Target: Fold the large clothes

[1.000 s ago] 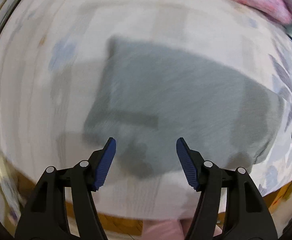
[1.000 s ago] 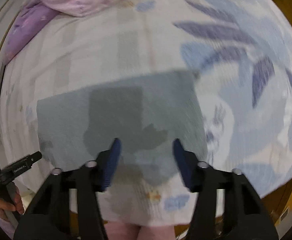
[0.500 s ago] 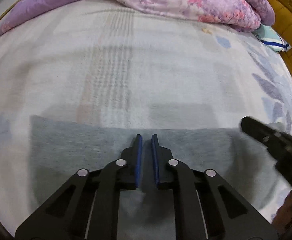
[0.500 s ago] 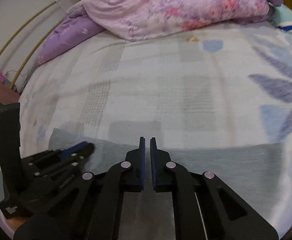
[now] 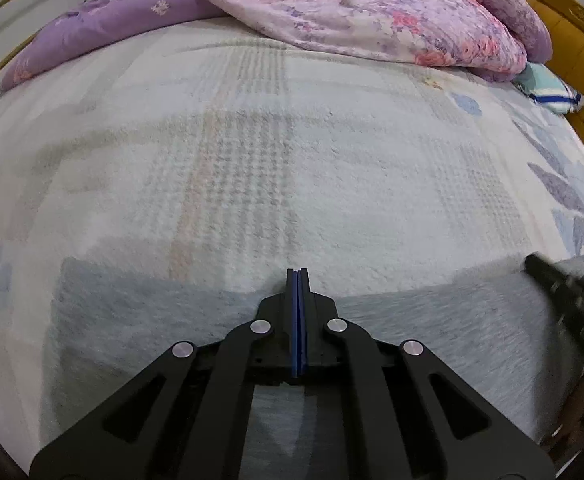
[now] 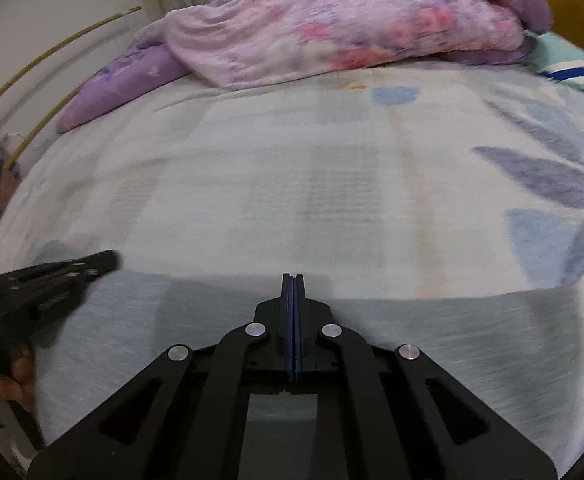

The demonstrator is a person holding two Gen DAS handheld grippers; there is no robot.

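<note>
A folded grey garment lies flat on the bed near the front edge; it also shows in the right wrist view. My left gripper is shut, low over the garment's far edge, with no cloth visible between its pads. My right gripper is shut the same way over the far edge, further right. The right gripper shows at the right of the left wrist view. The left gripper shows at the left of the right wrist view.
The bed has a pale patterned sheet. A pink and purple quilt is heaped at the far end, with a teal pillow beside it. A wooden headboard stands at the right.
Both grippers went from open above the garment to shut and dropped low over it. The views now look along the bed instead of down on it.
</note>
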